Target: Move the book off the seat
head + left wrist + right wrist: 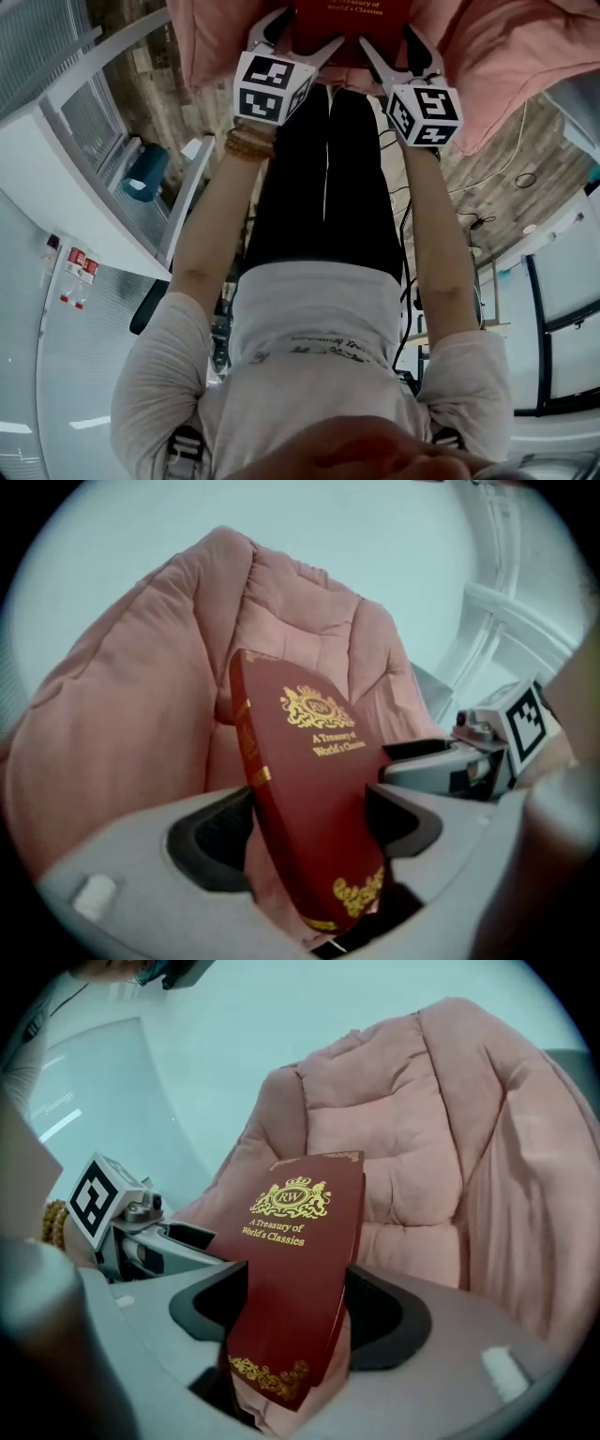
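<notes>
The person wears a pale shirt [319, 309], black trousers [323, 187] and a beaded bracelet [248, 145].

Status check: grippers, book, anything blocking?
Left gripper and right gripper both shut on the book. Book roughly upright, pink seat behind it. Nothing blocking in view.

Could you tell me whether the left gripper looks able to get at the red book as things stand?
Yes, it seems so: the red book stands between the jaws of the left gripper, both pads against it, nothing intervening. The right gripper grips it too.

A pink quilted seat [403, 1129] stands on wood-plank floor [487, 178].
</notes>
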`<state>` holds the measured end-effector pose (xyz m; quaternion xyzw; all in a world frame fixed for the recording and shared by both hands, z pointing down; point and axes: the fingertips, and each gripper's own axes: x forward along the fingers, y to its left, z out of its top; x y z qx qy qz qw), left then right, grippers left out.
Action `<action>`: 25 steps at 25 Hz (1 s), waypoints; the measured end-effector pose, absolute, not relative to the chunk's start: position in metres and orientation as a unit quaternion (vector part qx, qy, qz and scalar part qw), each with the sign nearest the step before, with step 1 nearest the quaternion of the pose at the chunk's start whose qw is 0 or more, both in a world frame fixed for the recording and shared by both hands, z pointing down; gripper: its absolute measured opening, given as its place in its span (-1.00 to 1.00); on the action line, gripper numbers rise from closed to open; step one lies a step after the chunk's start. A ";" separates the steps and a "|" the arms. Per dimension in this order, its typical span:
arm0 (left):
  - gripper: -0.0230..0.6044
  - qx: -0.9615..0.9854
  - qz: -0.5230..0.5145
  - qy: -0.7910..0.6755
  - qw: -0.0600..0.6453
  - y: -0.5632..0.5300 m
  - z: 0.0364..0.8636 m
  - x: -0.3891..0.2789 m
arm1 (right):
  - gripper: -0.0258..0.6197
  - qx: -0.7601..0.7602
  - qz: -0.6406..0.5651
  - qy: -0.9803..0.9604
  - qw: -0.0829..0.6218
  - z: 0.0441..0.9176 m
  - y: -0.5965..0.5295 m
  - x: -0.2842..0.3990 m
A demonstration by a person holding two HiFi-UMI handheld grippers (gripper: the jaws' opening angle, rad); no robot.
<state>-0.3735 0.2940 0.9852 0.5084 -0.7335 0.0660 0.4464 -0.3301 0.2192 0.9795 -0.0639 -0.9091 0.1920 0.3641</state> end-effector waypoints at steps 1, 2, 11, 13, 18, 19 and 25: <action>0.27 0.511 0.065 -0.732 0.446 0.293 0.977 -0.372 | 0.10 -0.062 0.191 -0.911 0.359 0.967 0.219 -0.329; 0.27 0.514 0.064 -0.731 0.444 0.293 0.970 -0.370 | 0.10 -0.061 0.189 -0.914 0.355 0.955 0.219 -0.327; 0.26 0.525 0.038 -0.743 0.414 0.292 0.880 -0.363 | 0.11 -0.049 0.156 -0.937 0.309 0.850 0.219 -0.322; 0.26 0.528 0.034 -0.745 0.406 0.291 0.858 -0.362 | 0.11 -0.047 0.152 -0.939 0.304 0.828 0.219 -0.321; 0.26 0.546 0.036 -0.745 0.382 0.277 0.797 -0.361 | 0.10 -0.037 0.146 -0.945 0.290 0.768 0.207 -0.315; 0.26 0.550 0.036 -0.745 0.376 0.275 0.784 -0.362 | 0.10 -0.035 0.143 -0.947 0.287 0.754 0.205 -0.315; 0.26 0.563 0.036 -0.750 0.344 0.272 0.694 -0.367 | 0.08 -0.038 0.124 -0.955 0.268 0.664 0.204 -0.317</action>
